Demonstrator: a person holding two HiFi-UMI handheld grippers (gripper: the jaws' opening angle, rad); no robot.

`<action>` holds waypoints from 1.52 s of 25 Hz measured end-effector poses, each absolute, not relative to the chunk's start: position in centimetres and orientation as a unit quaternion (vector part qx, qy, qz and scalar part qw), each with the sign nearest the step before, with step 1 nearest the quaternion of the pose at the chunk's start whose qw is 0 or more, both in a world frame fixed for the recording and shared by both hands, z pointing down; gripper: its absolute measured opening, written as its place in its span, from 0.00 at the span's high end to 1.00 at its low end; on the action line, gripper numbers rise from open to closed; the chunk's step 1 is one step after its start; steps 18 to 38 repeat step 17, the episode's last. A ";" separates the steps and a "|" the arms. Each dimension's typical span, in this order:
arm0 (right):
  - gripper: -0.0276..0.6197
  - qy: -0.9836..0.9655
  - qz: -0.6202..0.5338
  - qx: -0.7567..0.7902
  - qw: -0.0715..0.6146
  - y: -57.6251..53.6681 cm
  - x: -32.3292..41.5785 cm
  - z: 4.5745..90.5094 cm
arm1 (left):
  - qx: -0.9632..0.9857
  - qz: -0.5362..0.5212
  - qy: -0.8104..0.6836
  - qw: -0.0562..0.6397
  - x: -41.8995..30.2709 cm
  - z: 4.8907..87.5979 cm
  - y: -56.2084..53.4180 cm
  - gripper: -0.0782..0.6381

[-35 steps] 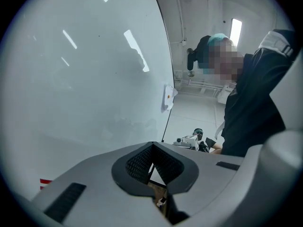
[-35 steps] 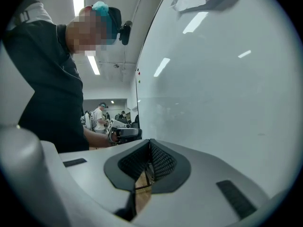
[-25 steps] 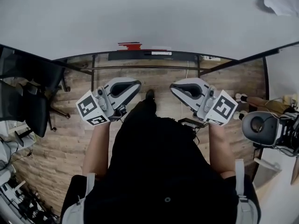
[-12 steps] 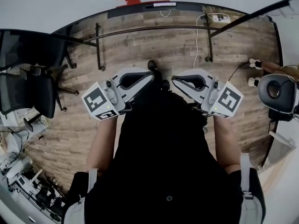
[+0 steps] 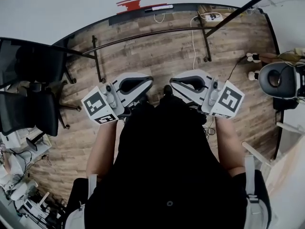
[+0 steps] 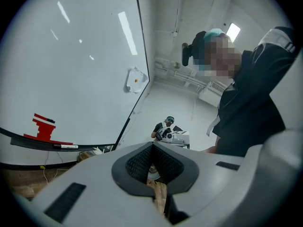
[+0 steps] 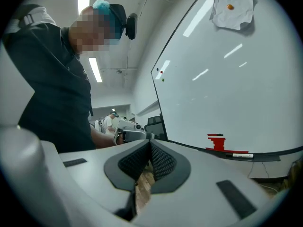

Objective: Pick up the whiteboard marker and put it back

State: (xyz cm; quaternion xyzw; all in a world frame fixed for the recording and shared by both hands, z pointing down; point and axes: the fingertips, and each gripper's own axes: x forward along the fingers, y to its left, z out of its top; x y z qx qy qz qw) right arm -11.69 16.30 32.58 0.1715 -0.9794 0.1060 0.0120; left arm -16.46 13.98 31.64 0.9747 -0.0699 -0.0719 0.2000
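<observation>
- Both are closed on nothing: the left tongs and the right tongs have their jaws pressed together, side by side before the person's torso.
- Well ahead of both, the whiteboard marker lies on the tray under the whiteboard.
- Just left of it sits a red mark.

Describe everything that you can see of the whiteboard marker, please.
The whiteboard marker is a slim, whitish stick, apparently plastic. It lies flat along the dark tray at the whiteboard's lower edge, close beside a red shape. Only the tray seems to touch it. The left gripper and right gripper are far from it, both shut and empty.
</observation>
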 end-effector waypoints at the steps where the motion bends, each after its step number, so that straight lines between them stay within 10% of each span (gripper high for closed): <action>1: 0.93 -0.979 0.106 0.176 0.014 16.5 -12.4 32.5 | 0.975 -0.075 -0.066 0.199 -17.3 31.4 14.3 0.88; 38: 0.93 -0.965 0.090 0.221 0.113 18.0 -22.2 37.4 | 0.961 -0.109 -0.063 0.244 -28.3 35.5 18.1 0.88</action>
